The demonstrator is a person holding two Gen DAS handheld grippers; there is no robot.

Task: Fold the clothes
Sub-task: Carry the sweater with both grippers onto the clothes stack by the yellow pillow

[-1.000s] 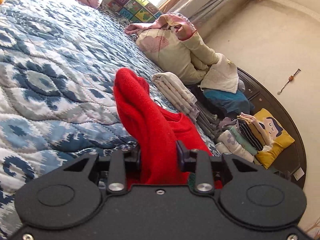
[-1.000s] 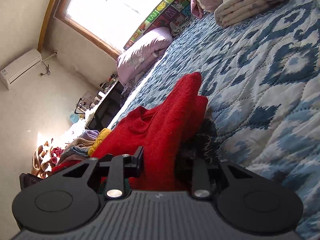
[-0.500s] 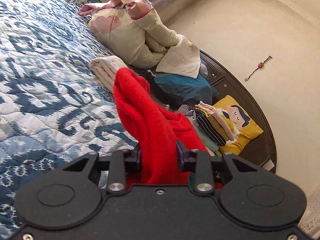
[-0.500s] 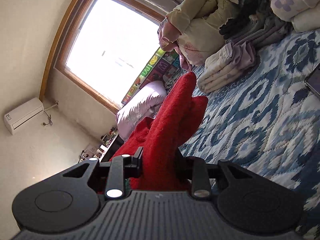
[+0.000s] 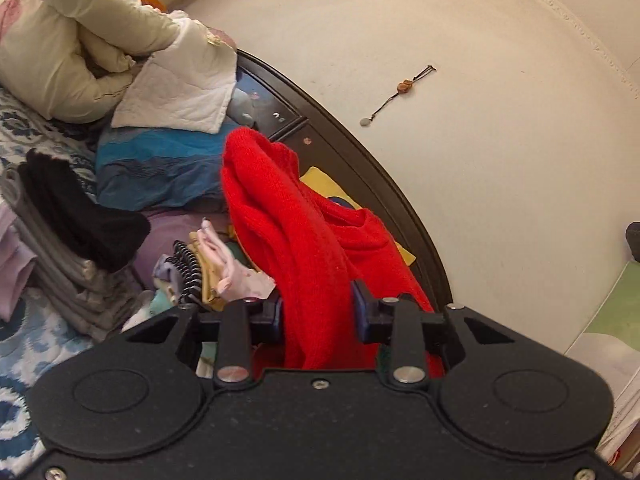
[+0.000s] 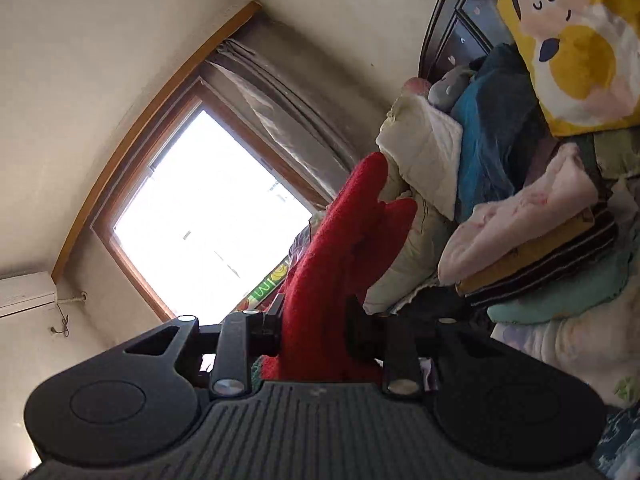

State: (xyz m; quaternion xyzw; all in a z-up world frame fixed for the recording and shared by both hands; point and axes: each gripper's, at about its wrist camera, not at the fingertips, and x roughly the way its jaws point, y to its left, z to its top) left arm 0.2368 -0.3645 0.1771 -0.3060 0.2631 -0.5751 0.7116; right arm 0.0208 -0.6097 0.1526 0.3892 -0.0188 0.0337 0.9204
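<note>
A folded red knit sweater point(image 5: 296, 232) hangs in the air between both grippers. My left gripper point(image 5: 318, 314) is shut on one bunched end of it, and the cloth sticks up past the fingertips. In the right wrist view my right gripper point(image 6: 316, 322) is shut on the other end of the red sweater point(image 6: 352, 232), which stands up in front of the window. Both grippers point level toward the bed's head, above the stacks of folded clothes point(image 5: 72, 264). The lower part of the sweater is hidden behind the gripper bodies.
Stacked folded clothes point(image 6: 536, 256) and a yellow cartoon cushion point(image 6: 572, 40) lean at the dark wooden headboard point(image 5: 360, 168). A cream quilted bundle point(image 5: 100, 48) lies on the blue patterned bedspread point(image 5: 24, 344). A bright window point(image 6: 208, 216) and a wall air conditioner point(image 6: 24, 294) are at the left.
Both grippers have lifted the red sweater off the bedspread and swung it toward the headboard; the clothes stacks and wall now fill the views where the bedspread was.
</note>
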